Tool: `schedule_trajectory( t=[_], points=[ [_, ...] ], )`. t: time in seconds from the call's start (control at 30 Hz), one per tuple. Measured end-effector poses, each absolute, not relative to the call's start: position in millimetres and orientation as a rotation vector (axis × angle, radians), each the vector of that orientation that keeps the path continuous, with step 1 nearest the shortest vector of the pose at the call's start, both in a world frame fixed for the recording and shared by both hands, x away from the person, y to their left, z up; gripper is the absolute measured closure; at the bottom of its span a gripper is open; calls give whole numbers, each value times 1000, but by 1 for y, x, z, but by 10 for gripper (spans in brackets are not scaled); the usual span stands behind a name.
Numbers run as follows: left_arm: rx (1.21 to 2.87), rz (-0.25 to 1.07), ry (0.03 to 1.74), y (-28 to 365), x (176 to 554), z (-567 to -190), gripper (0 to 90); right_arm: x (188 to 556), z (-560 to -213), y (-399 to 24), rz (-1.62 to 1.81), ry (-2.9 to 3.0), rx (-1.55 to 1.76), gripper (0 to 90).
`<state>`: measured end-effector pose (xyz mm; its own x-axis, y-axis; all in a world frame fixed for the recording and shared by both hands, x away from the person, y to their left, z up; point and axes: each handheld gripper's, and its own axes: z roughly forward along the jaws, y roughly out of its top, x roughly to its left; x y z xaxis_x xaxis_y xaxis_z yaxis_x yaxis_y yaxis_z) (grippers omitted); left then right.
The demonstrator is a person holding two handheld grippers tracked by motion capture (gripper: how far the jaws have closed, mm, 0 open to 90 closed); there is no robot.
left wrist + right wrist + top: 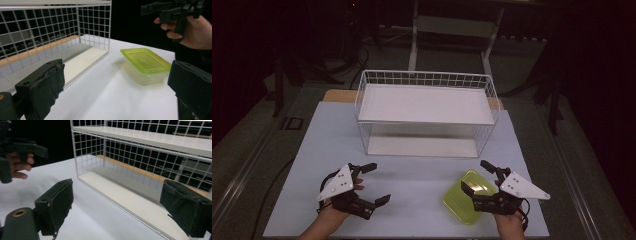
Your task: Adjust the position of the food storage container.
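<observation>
A clear plastic box with a yellow-green lid [469, 196] [146, 62] lies on the white tabletop [417, 175] at the front right. My right gripper [474, 176] [121, 207] hovers at its far right corner, jaws open and nothing between them. It faces the white wire rack [427, 80] [140, 140]. My left gripper [379, 183] [120, 87] is at the front left, open and empty, aimed across the table at the box. The rack [50, 30] has an upper and a lower white shelf, both bare.
A wooden strip [337, 95] runs along the table's back edge behind the rack. Dark floor, cables and a metal frame's legs [413, 45] lie beyond. In the left gripper view the other hand and its gripper [175, 11] show at top right.
</observation>
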<state>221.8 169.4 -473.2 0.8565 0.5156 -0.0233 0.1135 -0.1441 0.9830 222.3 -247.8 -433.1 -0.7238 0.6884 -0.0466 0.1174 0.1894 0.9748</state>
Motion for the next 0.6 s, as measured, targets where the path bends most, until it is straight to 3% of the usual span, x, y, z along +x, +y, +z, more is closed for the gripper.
schedule_trajectory(
  t=[0.33, 0.37, 0.43, 0.5, 0.57, 0.6],
  points=[
    [1706, 381, 487, 169, 222, -474, 15, 216, -423, -238, 1475, 1983, 750, 117],
    [1705, 378, 484, 168, 222, -474, 15, 216, -422, -239, 1473, 2032, 759, 169],
    [1713, 378, 479, 168, 222, -475, 15, 215, -422, -240, 1477, 2047, 770, 170],
    [1713, 373, 478, 168, 222, -475, 15, 211, -424, -245, 1492, 2097, 807, 241],
    [1713, 374, 478, 168, 222, -475, 15, 211, -424, -245, 1492, 2097, 807, 241],
    [1710, 371, 478, 167, 222, -475, 15, 207, -429, -251, 1489, 2133, 828, 314]
  ],
)
